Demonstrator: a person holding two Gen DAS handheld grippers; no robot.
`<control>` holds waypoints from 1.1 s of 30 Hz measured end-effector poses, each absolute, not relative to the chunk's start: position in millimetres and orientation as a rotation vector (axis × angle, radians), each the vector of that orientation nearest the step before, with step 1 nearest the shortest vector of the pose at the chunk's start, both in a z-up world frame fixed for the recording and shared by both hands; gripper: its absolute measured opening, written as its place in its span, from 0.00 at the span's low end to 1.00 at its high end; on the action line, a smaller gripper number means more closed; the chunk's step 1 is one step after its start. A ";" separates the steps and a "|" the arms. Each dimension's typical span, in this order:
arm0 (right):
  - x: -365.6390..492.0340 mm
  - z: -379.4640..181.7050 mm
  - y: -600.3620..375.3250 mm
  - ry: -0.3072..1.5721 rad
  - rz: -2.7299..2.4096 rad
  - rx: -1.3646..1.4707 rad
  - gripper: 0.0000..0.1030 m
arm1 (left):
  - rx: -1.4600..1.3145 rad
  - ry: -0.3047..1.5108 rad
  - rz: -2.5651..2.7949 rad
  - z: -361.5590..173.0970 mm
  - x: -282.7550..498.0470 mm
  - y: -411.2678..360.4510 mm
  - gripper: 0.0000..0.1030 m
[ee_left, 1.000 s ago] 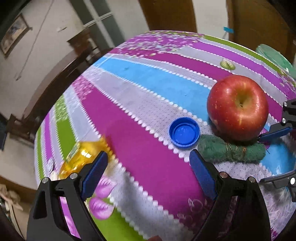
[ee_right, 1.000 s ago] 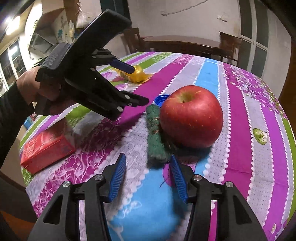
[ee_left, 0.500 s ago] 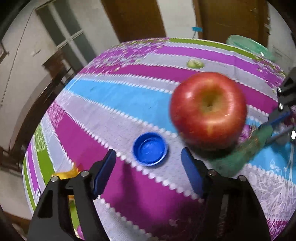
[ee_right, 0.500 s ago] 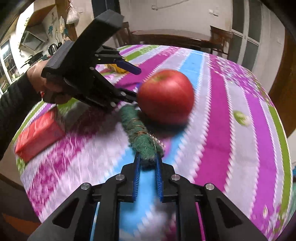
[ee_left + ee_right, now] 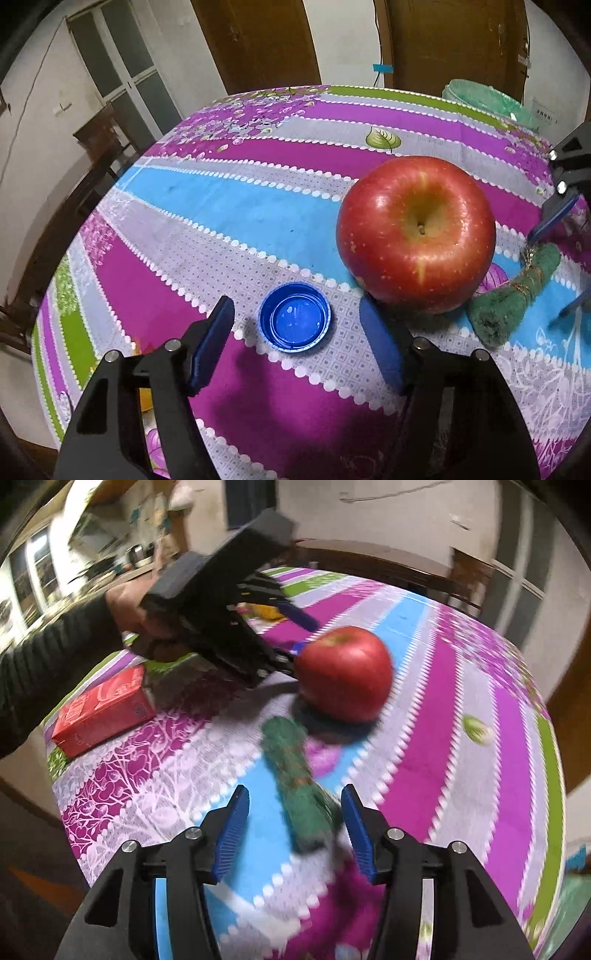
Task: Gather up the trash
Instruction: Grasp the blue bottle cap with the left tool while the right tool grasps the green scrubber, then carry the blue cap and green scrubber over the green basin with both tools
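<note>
Grippers both hovering over the striped floral tablecloth [image 5: 229, 206], apple [image 5: 416, 233] as the landmark. Left gripper [image 5: 299, 343] is standing partly spread, pads touching nothing; the blue bottle cap [image 5: 294, 316] is lying open side up on the cloth between and just ahead of its fingertips, just beside the apple on its lower left in the left wrist view. The left gripper's right-hand pad is sitting close under the apple; can't tell if touching. Right gripper [image 5: 294, 825] is opening its jaws right now, with the near end of the green rolled scrub cloth [image 5: 295, 775] lying between the blue pads, not pressed by them. View is motion-blurred. That green roll is running from the pads up toward the apple [image 5: 344, 672], its far end stopping just short of the fruit's base. In the left wrist view the same roll [image 5: 513, 291] is lying to the right of the apple, gold thread around its middle. A hand [image 5: 129, 609] in a dark sleeve is holding the left gripper to the left of the apple. Red carton [image 5: 105, 710] is lying flat well left of the apple. Yellow wrapper [image 5: 267, 611] is lying beyond the apple, partly hidden by the gripper. Green-lined bin [image 5: 480, 99] is showing past the table edge, far behind the apple.
</note>
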State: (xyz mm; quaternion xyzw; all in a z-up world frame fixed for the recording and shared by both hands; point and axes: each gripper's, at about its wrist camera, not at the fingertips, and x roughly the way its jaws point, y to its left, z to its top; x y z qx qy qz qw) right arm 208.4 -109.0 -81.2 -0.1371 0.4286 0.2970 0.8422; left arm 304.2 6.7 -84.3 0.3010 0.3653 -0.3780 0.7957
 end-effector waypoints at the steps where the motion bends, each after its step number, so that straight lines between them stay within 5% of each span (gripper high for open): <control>1: 210.8 -81.6 -106.2 0.910 0.636 -0.304 0.51 | 0.642 0.784 -0.821 -84.5 303.9 7.3 0.62; 6: 228.0 -92.2 -99.3 0.970 0.664 -0.311 0.40 | 0.629 0.784 -0.868 -84.9 297.6 5.9 0.40; 8: 227.2 -94.2 -97.1 0.960 0.660 -0.316 0.39 | 0.629 0.780 -0.861 -85.0 296.3 4.8 0.39; 10: 227.1 -93.7 -98.5 0.954 0.639 -0.307 0.25 | 0.618 0.781 -0.850 -85.2 296.7 5.5 0.38; 13: 224.9 -95.3 -103.4 0.946 0.616 -0.274 0.19 | 0.608 0.806 -0.795 -84.7 292.5 4.3 0.38; 33: 186.7 -85.1 -164.6 0.873 0.522 -0.106 0.18 | 0.695 0.882 -0.696 -81.0 296.8 -55.2 0.38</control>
